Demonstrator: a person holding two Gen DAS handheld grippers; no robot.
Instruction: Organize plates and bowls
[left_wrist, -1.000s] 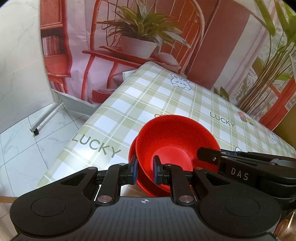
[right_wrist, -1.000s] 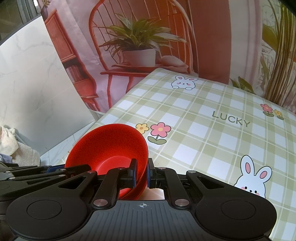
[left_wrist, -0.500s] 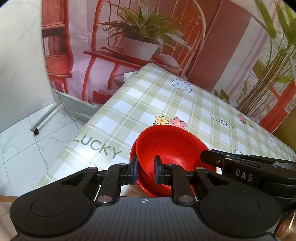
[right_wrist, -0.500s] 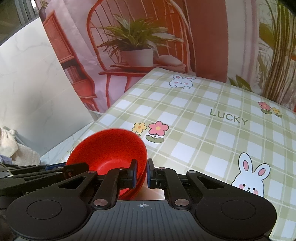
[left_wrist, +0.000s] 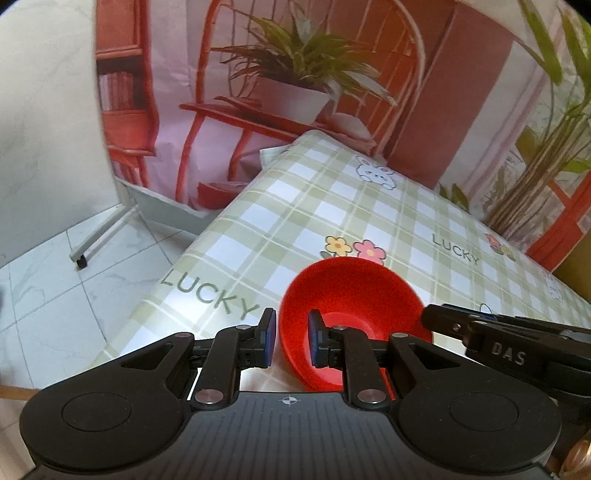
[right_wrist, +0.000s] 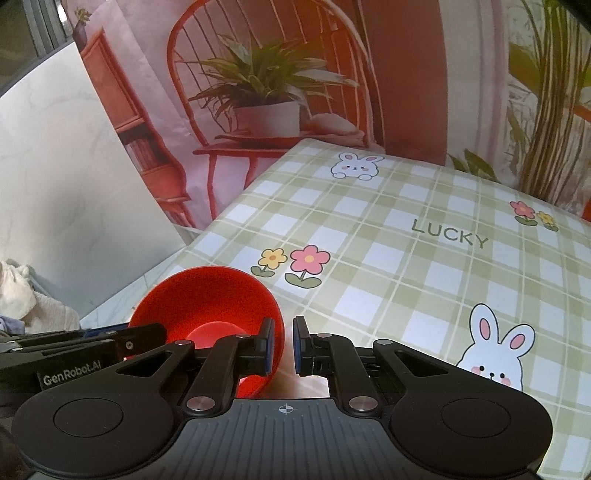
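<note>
**Item: red bowl** (left_wrist: 354, 295). One seen, on the near left part of the table (left_wrist: 332, 206), just on the near side of a printed pair of flowers (left_wrist: 354, 251). It lies between the two grippers. Whether a second bowl is nested under it cannot be told.

**Item: left gripper** (left_wrist: 291, 339). Its jaws straddle the bowl's left wall, one pad inside the bowl and one outside. A thin strip of table shows between the outer pad and the wall, so the jaws are slightly parted and not clamping.

**Item: right gripper** (right_wrist: 283, 347). Its jaws straddle the bowl's right wall in the same manner. The outer pad stands clear of the wall with a visible gap, so these jaws are slightly parted too, with no grip.

**Left wrist view only:**
- White tiled floor (left_wrist: 55, 295) left of the table.
- The leg of a white stand on a castor (left_wrist: 96, 240).
- The right gripper's body coming in from the right, lettered "DAS".

**Right wrist view only:**
- A large rabbit print (right_wrist: 495, 347) on the near right of the table.
- A pale bundle of cloth (right_wrist: 14, 299) at the far left.
- The left gripper's body coming in from the left, lettered "GenRobot.AI".

**Both views:**
- Green checked table covering printed "LUCKY".
- A backdrop (left_wrist: 295, 74) picturing a red chair and a potted plant beyond the far edge.
</note>
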